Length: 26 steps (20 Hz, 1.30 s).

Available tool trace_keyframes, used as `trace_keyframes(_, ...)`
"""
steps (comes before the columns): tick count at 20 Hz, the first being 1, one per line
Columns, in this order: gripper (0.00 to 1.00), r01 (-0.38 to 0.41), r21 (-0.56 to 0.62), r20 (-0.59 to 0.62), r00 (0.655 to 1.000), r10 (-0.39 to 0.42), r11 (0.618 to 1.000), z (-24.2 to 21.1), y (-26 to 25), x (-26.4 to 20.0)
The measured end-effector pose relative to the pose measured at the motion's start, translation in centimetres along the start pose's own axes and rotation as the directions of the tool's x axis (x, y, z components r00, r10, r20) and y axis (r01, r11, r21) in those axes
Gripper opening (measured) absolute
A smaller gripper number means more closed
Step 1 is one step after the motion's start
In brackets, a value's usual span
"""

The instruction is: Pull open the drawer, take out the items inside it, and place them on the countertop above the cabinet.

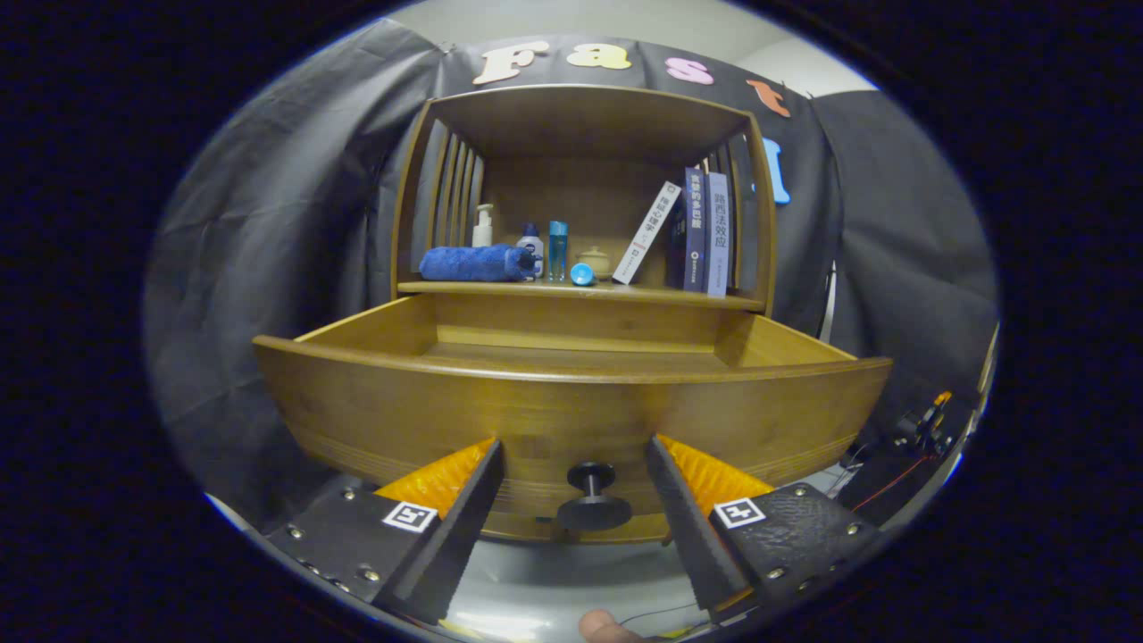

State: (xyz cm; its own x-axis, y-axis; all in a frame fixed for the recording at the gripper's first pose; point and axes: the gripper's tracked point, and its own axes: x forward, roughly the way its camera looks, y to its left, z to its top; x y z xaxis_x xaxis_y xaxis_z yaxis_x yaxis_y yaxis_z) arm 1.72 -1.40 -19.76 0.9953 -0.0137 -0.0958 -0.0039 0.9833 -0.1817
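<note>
The wooden drawer (pixel 571 406) stands pulled out of the cabinet toward me, its front panel just ahead of my fingers. Its dark round knob (pixel 593 496) sits between my fingers, touching neither. My gripper (pixel 576 446) is open, with a wide gap on both sides of the knob. The drawer's inside is mostly hidden behind its front panel; only the bare back part of its floor (pixel 571 355) shows. The countertop (pixel 580 290) above the drawer forms the floor of an open wooden compartment.
On the countertop lie a rolled blue towel (pixel 478 263), a pump bottle (pixel 483 225), two small bottles (pixel 545 247), a blue cap (pixel 581 274), a small jar (pixel 594 261) and leaning books (pixel 692 232). Cables and a device (pixel 920 429) sit at the right. A fingertip (pixel 607 627) shows below.
</note>
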Motion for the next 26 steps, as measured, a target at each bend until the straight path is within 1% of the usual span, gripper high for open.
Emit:
trace_keyframes(6, 0.98, 0.033, 0.003, 0.039, 0.999, -0.033, 0.999, 0.1, 1.0, 0.9)
trace_keyframes(10, 0.98, 0.031, 0.018, 0.070, 0.997, -0.032, 0.999, 0.3, 1.1, 1.4)
trace_keyframes(13, 0.98, 0.027, 0.035, 0.057, 0.998, -0.029, 0.999, 0.5, 1.2, 2.2)
trace_keyframes(18, 0.98, 0.016, 0.042, 0.059, 0.998, -0.019, 0.999, 1.1, 1.1, 4.2)
trace_keyframes(21, 0.99, -0.003, 0.088, 0.042, 0.999, -0.001, 0.996, 1.3, 1.0, 5.8)
trace_keyframes(26, 0.98, 0.006, 0.089, 0.048, 0.999, -0.010, 0.996, 2.2, 1.2, 8.7)
